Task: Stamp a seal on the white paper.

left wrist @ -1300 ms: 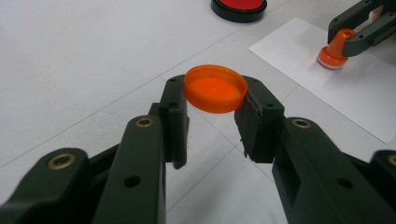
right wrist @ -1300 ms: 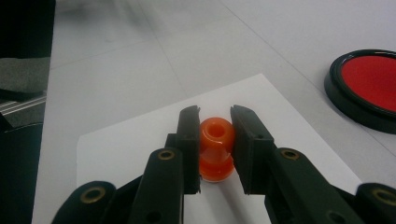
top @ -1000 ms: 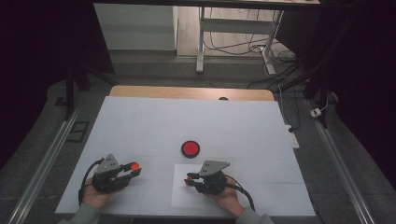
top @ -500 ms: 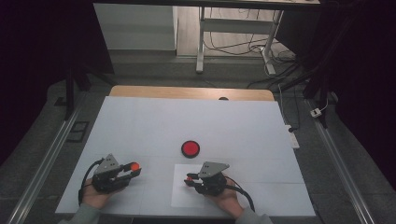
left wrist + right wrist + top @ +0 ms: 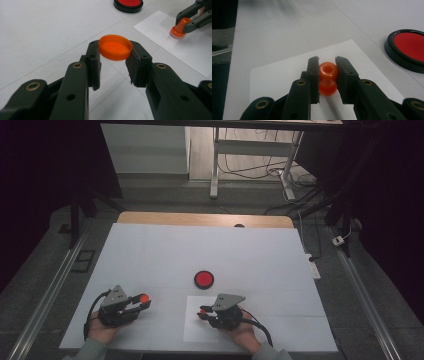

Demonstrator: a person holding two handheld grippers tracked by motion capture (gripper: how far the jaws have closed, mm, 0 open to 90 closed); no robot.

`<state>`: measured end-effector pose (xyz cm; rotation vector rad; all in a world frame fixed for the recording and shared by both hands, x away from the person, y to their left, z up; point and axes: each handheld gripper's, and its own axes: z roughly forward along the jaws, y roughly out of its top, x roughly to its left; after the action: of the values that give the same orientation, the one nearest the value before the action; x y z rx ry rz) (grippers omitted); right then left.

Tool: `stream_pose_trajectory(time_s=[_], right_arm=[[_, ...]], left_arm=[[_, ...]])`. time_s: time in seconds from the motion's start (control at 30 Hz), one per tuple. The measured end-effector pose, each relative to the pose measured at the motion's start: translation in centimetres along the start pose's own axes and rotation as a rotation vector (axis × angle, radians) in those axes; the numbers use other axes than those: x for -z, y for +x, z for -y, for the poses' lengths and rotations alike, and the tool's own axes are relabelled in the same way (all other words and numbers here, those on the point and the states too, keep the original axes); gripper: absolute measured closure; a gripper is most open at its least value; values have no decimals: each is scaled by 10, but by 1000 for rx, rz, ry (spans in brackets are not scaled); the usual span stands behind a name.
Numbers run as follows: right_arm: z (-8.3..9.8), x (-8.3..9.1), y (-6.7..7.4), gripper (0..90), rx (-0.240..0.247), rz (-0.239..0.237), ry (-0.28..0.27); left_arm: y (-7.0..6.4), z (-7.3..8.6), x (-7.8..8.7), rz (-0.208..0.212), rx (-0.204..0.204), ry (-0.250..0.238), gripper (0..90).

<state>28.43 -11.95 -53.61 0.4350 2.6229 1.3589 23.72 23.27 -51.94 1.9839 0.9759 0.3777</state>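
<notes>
Holding two parts at once near the front edge of the tabletop (image 5: pixel 150 255): the left gripper (image 5: pixel 141 301) is clamping an orange cap (image 5: pixel 115 47) by its rim, jaws closed onto it, hollow side facing up, lifted just off the surface toward the front left corner. The right gripper (image 5: pixel 204 312) is gripping an orange stamp (image 5: pixel 328 77) by its waisted body, jaws closed snugly on both sides, and is standing it upright on the white paper sheet (image 5: pixel 192 327) near the front edge. A red ink pad (image 5: pixel 204 279) in a black round case is sitting uncovered just behind the sheet, toward the middle

Judged step: stamp is uncapped and pressing onto, or resting on, the paper; whether a mark is forming underneath is hidden. Next move probably calls for lifting the stamp straight up without smearing, then bringing cap and stamp together, aligned, before pushing on
</notes>
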Motion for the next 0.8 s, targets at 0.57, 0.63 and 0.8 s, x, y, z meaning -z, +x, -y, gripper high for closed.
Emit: stream_pose_trajectory(time_s=[0.57, 0.63, 0.8], right_arm=[[0, 0, 0, 728, -4, 3, 2], [0, -1, 1, 728, -2, 6, 3], [-1, 0, 1, 727, -2, 8, 6]], left_arm=[[1, 0, 2, -4, 6, -8, 650], [2, 0, 4, -11, 7, -14, 650], [3, 0, 2, -12, 8, -10, 650]])
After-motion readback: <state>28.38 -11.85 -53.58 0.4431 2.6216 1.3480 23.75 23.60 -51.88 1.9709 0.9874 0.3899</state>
